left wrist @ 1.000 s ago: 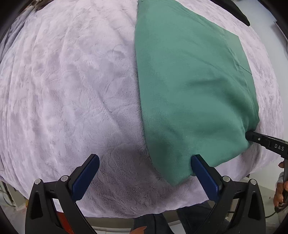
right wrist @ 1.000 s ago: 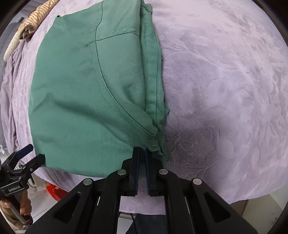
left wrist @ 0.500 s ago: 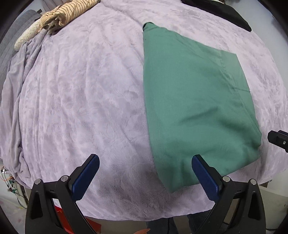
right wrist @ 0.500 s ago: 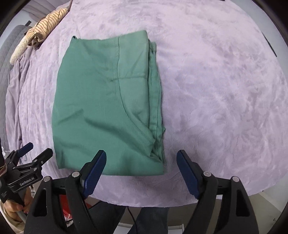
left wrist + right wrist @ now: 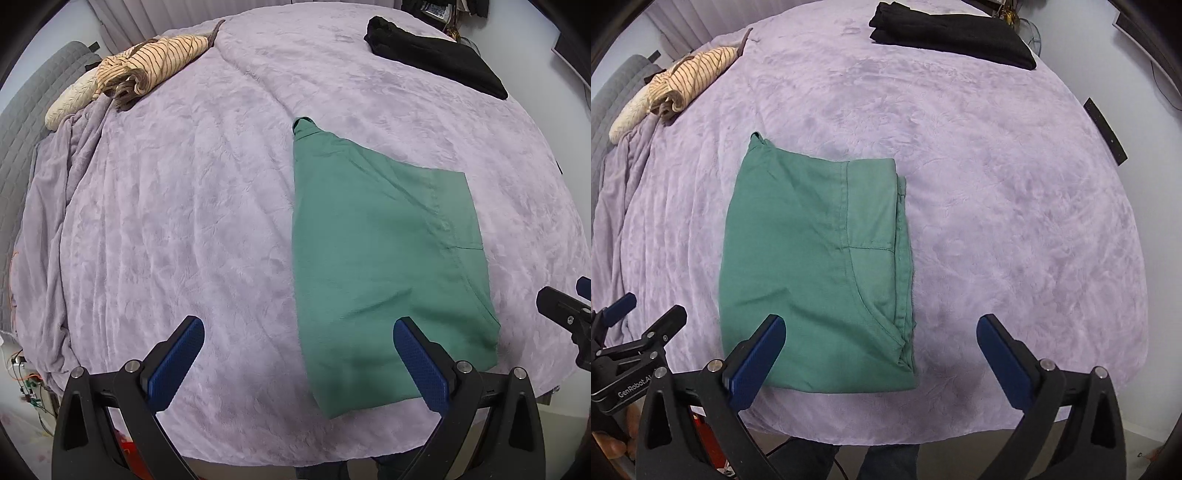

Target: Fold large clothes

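folded green garment [image 5: 816, 273] lay flat on bed [image 5: 1015, 221] | left tongs [image 5: 295, 365] gaped wide, empty; garment beneath right pad | right tongs [image 5: 879, 362] gaped wide, empty; garment beneath left pad

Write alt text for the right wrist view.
A folded green cotton garment lies flat on a lilac plush blanket, with the open right tool above its near edge. A striped beige garment and folded black garment lie beyond.

Green garment [image 5: 816, 273] lies folded flat on the purple blanket [image 5: 1015, 206]; right gripper [image 5: 882, 354] hangs over its near edge, jaws wide, touching nothing.
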The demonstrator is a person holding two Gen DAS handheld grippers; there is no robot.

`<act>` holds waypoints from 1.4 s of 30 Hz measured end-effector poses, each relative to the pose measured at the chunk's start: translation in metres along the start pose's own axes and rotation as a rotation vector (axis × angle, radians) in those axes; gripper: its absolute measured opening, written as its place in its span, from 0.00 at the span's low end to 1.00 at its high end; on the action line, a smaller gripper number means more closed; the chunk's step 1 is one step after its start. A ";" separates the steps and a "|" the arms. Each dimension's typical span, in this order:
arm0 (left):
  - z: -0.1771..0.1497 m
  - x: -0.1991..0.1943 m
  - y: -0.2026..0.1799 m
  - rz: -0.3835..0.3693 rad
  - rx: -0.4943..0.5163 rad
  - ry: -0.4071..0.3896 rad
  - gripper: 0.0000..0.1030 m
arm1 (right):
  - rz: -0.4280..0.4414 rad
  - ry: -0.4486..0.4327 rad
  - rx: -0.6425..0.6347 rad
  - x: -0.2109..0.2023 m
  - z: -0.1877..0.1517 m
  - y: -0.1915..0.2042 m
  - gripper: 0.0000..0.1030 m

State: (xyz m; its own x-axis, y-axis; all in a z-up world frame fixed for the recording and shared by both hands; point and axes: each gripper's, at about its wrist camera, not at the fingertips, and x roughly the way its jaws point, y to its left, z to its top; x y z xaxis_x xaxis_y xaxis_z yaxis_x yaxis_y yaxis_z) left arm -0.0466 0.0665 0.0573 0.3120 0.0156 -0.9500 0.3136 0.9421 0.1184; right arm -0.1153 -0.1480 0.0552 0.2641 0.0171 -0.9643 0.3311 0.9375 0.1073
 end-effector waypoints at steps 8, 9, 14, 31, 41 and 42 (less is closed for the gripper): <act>0.002 -0.005 -0.006 -0.020 -0.008 0.013 1.00 | -0.004 0.022 -0.003 -0.002 -0.001 0.005 1.00; 0.002 -0.005 -0.007 -0.014 -0.007 0.012 1.00 | -0.006 0.022 -0.004 -0.002 -0.001 0.005 1.00; 0.002 -0.006 -0.009 -0.002 -0.003 0.009 1.00 | -0.006 0.024 -0.005 -0.002 -0.001 0.007 1.00; 0.001 -0.006 -0.009 0.003 0.003 0.022 1.00 | -0.006 0.035 -0.006 -0.001 -0.002 0.009 1.00; 0.001 -0.005 -0.008 0.003 0.004 0.024 1.00 | -0.006 0.037 -0.008 0.000 -0.002 0.009 1.00; 0.001 -0.005 -0.008 0.002 0.005 0.024 1.00 | -0.005 0.037 -0.008 0.000 -0.002 0.009 1.00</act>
State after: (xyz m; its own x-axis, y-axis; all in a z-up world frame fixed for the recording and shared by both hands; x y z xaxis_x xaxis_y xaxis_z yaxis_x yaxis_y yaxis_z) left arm -0.0496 0.0584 0.0613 0.2912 0.0259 -0.9563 0.3178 0.9402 0.1222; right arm -0.1145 -0.1391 0.0553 0.2282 0.0249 -0.9733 0.3255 0.9402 0.1004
